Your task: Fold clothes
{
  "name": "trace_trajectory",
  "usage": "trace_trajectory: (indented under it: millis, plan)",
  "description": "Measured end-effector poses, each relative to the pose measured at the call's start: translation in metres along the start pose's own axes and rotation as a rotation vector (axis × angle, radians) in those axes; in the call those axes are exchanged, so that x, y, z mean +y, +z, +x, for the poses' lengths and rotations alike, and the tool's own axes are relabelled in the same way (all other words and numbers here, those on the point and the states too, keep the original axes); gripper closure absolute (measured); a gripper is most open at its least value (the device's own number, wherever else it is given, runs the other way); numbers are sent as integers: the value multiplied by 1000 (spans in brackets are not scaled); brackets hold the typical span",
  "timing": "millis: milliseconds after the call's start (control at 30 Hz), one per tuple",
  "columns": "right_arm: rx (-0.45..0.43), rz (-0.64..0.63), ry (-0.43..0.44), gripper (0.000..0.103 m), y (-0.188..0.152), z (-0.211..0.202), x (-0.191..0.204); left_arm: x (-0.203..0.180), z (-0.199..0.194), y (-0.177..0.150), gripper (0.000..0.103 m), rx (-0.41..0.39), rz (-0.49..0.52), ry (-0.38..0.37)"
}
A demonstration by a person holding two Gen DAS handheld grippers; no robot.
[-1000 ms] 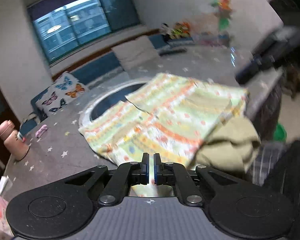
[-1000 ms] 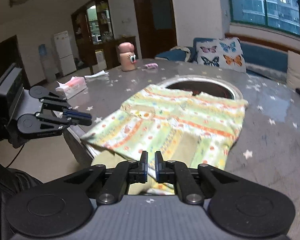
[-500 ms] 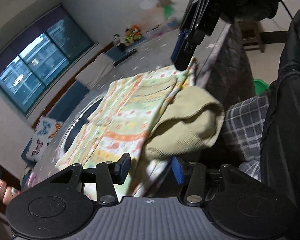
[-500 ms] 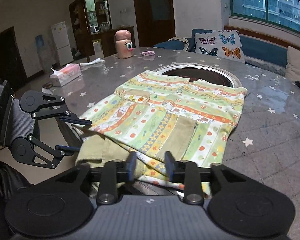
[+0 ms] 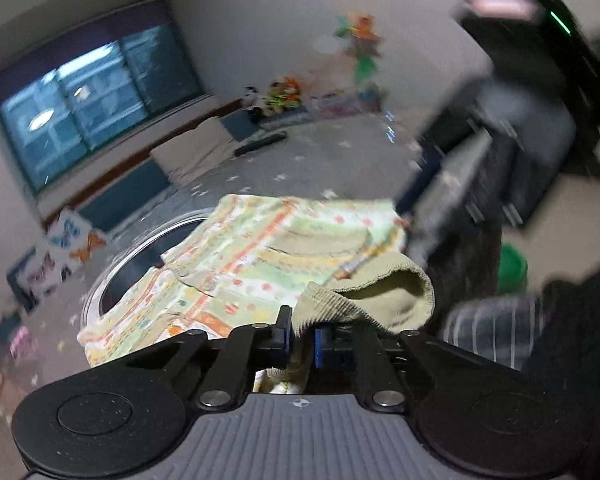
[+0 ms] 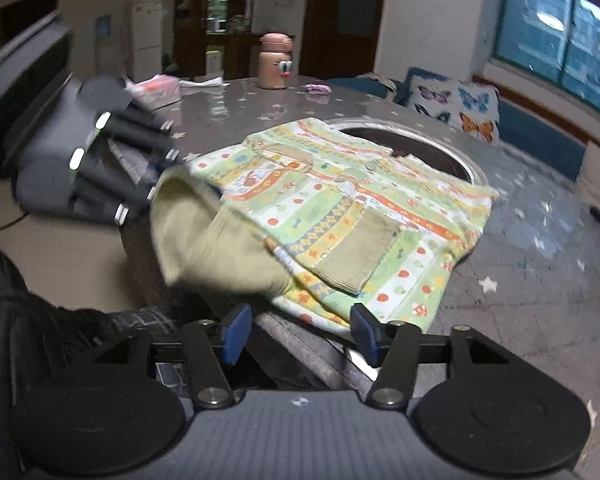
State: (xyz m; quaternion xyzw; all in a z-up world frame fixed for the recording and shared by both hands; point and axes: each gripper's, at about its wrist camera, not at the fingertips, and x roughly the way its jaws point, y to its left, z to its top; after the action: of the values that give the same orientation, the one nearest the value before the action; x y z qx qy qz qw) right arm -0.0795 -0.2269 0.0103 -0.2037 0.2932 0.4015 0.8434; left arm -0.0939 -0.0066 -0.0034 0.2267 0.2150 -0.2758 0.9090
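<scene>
A small garment with green, yellow and orange print [image 6: 340, 204] lies spread on the grey starred table [image 6: 540, 264], its olive ribbed hem [image 6: 212, 248] hanging over the near edge. In the left wrist view the garment [image 5: 260, 256] lies ahead and my left gripper [image 5: 300, 338] is shut on the olive hem [image 5: 364, 296]. My right gripper [image 6: 298, 334] is open and empty, just in front of the garment's near edge. The left gripper also shows, blurred, in the right wrist view [image 6: 100, 164] at the hem's left end.
A round metal-rimmed recess [image 6: 440, 148] sits in the table under the garment's far part. A pink bottle [image 6: 274, 60], a tissue pack [image 6: 156, 88] and a small pink item [image 6: 318, 89] stand at the far side. Butterfly cushions [image 6: 456, 108] lie on the bench beyond.
My left gripper has closed on the olive hem after being open half a second ago. My right gripper has opened wide and let go of the garment's edge.
</scene>
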Motion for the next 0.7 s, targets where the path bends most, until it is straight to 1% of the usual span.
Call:
trace_trajectory:
  millis: [33,67,167,233,333,367,400,433,467,500,533,633,700]
  plan:
    - [-9,-29,-4,38,1,1,3,6,1,3,92,0,-30,-6]
    - [-18,-58,-8,38,1,3,5,11,2,6,92,-1,-60,-12]
    - [-48,-117,-10,38,7,12,11,24,6,13,92,0,-120,-36]
    - [-74,-118,-4,40,13,22,12,29,8,15,92,3,-148,-42]
    - [-96,-97,24,50,22,36,10,35,9,14,92,9,-182,-48]
    - [-97,-81,39,56,25,40,8,36,9,13,89,11,-189,-48]
    - [-98,-65,55,60,28,44,6,37,8,12,89,12,-196,-47]
    - [-100,-45,67,68,31,47,3,37,6,11,87,14,-200,-47]
    - [-102,-18,76,76,33,47,-1,36,4,10,80,18,-202,-40]
    - [-104,9,85,80,36,47,-6,35,1,8,79,18,-199,-29]
    - [-106,35,94,82,39,47,-10,34,-2,6,77,16,-195,-18]
    - [-113,115,120,88,47,47,-22,33,-13,-2,59,21,-198,30]
    - [-117,169,137,88,53,47,-31,33,-21,-9,58,25,-206,59]
